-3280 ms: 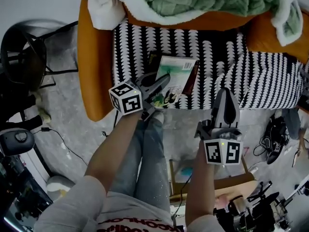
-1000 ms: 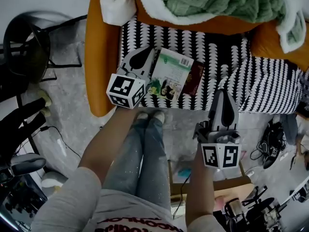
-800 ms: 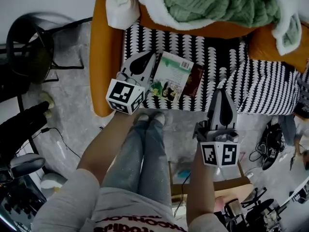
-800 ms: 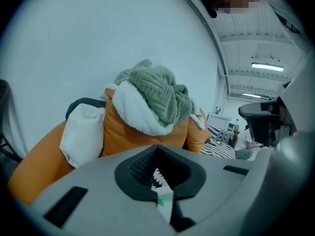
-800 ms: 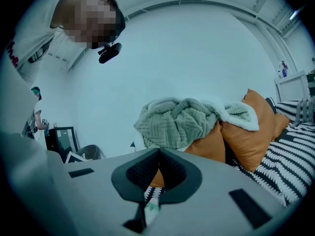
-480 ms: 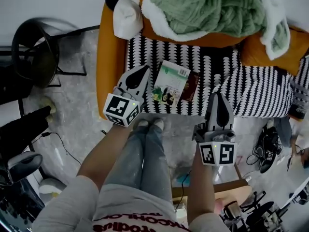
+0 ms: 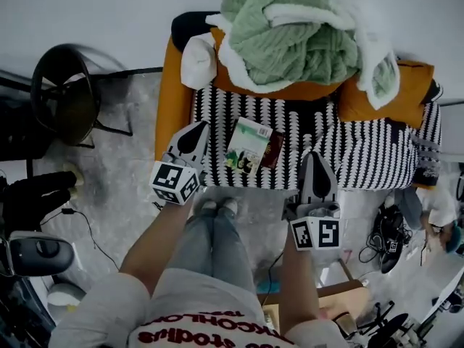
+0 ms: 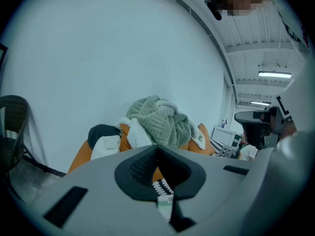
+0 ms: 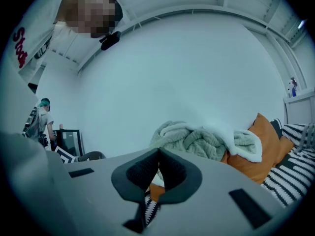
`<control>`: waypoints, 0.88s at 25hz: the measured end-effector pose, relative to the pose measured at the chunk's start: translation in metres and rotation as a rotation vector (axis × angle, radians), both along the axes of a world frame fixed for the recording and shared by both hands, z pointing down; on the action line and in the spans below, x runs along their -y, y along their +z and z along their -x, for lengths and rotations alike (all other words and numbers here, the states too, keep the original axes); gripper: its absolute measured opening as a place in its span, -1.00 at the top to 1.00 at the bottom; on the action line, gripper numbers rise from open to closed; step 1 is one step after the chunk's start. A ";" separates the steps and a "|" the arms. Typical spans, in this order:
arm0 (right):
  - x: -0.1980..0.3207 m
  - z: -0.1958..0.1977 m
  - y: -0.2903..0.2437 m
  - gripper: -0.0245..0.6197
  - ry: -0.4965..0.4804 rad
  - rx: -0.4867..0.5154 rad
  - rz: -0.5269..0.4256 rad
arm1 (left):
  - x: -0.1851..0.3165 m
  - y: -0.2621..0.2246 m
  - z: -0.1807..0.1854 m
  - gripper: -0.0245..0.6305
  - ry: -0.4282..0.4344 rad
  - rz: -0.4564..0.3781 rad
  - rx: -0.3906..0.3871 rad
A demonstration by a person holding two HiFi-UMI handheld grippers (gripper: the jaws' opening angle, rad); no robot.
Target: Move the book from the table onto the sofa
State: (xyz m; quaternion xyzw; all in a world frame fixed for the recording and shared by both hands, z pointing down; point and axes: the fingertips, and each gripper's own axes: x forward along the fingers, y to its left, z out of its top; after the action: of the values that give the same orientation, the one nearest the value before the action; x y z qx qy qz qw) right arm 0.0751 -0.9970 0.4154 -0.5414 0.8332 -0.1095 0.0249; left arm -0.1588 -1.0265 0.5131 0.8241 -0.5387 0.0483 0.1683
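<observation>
The book [image 7: 246, 145], with a green and white cover, lies flat on the black-and-white patterned seat of the orange sofa [image 7: 171, 100]. A dark red booklet lies against its right edge. My left gripper [image 7: 197, 127] is shut and empty, held above the seat's left front corner, just left of the book and apart from it. My right gripper [image 7: 313, 156] is shut and empty too, over the seat's front edge to the right of the book. In the left gripper view the shut left gripper [image 8: 157, 149] shows a sliver of the book [image 8: 165, 204] below its tips. The right gripper [image 9: 158, 154] points level at the sofa's back.
A green and white blanket [image 7: 290, 35] is heaped on the sofa's back, with an orange cushion [image 7: 377, 100] at the right. A black chair [image 7: 65, 100] stands left of the sofa. Cables and dark gear [image 7: 384, 241] lie on the floor at right, with a cardboard box [image 7: 348, 299] near my legs.
Both grippers have risen and drawn back from the seat, and the head view now takes in the whole sofa. The left gripper has left the book's side. The book has stayed put.
</observation>
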 end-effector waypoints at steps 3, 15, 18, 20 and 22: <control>-0.011 0.002 -0.030 0.84 -0.007 -0.002 -0.024 | -0.006 -0.034 0.006 0.87 -0.010 -0.025 -0.006; -0.064 0.009 -0.124 0.84 -0.027 0.003 -0.086 | -0.056 -0.153 0.005 0.87 -0.032 -0.116 -0.014; -0.078 0.005 -0.142 0.84 -0.026 0.007 -0.099 | -0.069 -0.171 0.008 0.87 -0.032 -0.138 -0.046; -0.086 0.002 -0.155 0.84 -0.021 0.010 -0.101 | -0.076 -0.183 0.013 0.87 -0.040 -0.153 -0.059; -0.094 0.001 -0.166 0.84 -0.021 0.013 -0.103 | -0.083 -0.193 0.017 0.88 -0.041 -0.164 -0.053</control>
State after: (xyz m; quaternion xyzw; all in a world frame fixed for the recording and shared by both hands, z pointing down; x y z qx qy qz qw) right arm 0.0738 -0.9029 0.2490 -0.5301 0.8431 -0.0704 0.0570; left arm -0.1754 -0.9437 0.3201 0.8249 -0.5529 -0.0214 0.1156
